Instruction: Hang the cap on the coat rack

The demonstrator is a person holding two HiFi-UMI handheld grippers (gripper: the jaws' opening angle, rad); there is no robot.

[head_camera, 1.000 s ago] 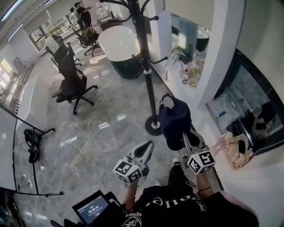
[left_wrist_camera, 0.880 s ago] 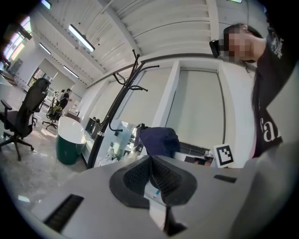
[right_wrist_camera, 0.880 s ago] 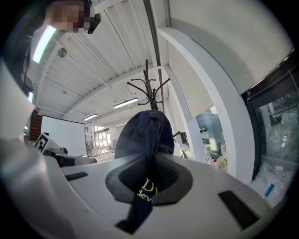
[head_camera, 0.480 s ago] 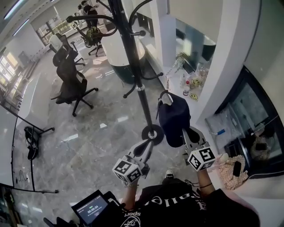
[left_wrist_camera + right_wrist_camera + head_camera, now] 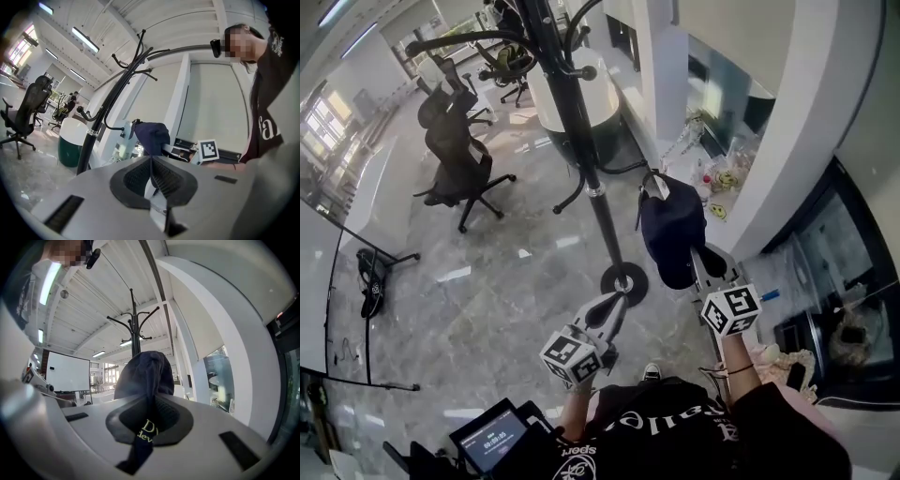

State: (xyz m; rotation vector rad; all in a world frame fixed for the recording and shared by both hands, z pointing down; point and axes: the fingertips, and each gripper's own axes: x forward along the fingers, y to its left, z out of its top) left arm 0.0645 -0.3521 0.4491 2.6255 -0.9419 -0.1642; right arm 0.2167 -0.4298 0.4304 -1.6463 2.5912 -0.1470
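Since a second ago, the dark navy fabric cap [image 5: 670,234] has been carried a little higher and closer to the black metal coat rack [image 5: 592,178], whose hooked arms now fill more of the top of the head view. A fold of the cap's cloth, marked with pale embroidered lettering, is pinched between the ribbed black pads [image 5: 168,414] of the right gripper [image 5: 697,264], whose jaws are closed tightly on it. The crown is seen bulging up above the jaws in the right gripper view. The cap is thus held in the air to the right of the rack's pole, near the tip of one of the lower hooks, but it is not hung on any hook. The left gripper [image 5: 616,303] is held lower, pointing towards the rack's round base. Its jaws are pressed together with nothing between them. Below both grippers a glossy grey marble floor [image 5: 506,281] is spread. Black office chairs [image 5: 455,169] are seen well apart from the rack to the left, and a white-topped dark green round counter [image 5: 567,103] stands behind the pole.
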